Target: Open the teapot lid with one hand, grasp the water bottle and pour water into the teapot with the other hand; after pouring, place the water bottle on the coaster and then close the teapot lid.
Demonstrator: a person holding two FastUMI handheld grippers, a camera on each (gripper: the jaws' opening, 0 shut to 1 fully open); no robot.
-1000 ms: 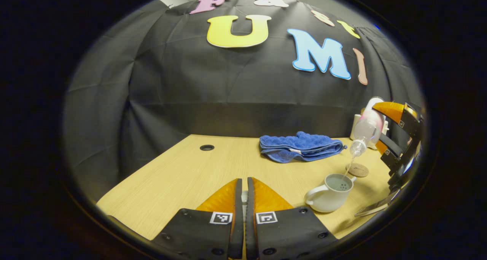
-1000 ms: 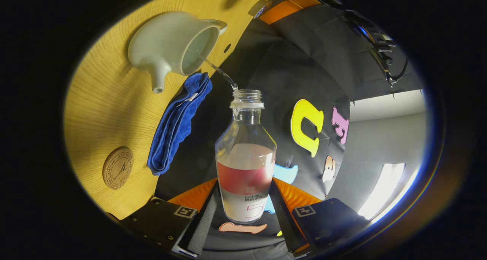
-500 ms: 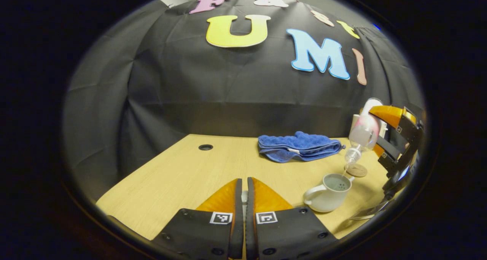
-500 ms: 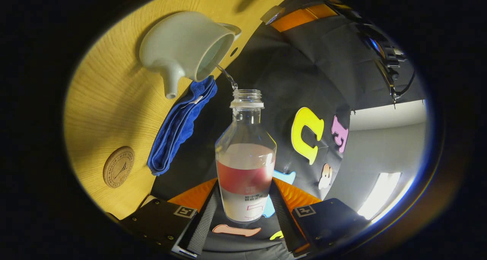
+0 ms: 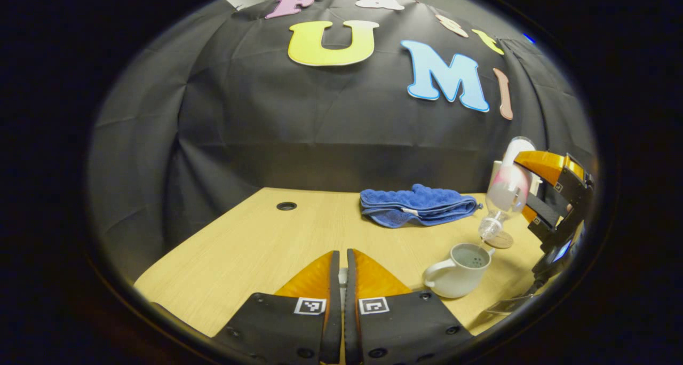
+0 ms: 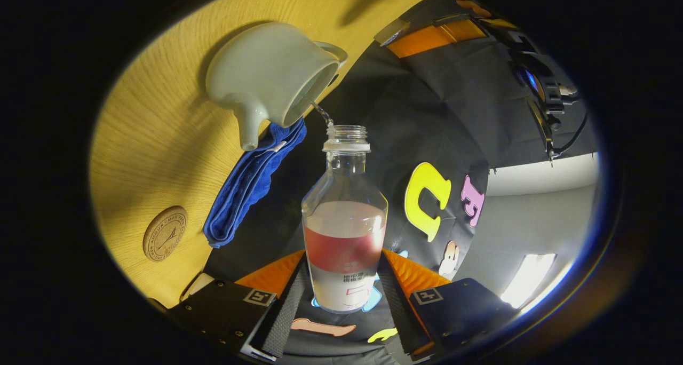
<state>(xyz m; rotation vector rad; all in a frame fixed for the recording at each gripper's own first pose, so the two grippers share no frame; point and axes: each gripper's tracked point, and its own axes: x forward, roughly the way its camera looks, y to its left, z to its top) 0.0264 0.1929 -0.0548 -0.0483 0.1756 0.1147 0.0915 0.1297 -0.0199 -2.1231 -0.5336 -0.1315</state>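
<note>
In the right gripper view, the right gripper [image 6: 344,293] has both fingers clamped on the water bottle [image 6: 344,231] at center frame, tipped mouth-first toward the open teapot [image 6: 272,77] at upper left, with a thin stream running in. The coaster [image 6: 165,240] sits lower left beside a blue towel [image 6: 256,178]. The left gripper [image 5: 340,279], bottom center of its own view, is pinched nearly closed on something pale, probably the lid, hard to tell.

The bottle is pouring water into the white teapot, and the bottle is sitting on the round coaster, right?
Not quite. The water bottle is pouring into the white teapot, but it isn't on the coaster. The right gripper holds it tilted in the air above the teapot, and the coaster lies bare on the table. The right gripper view shows this.
</note>
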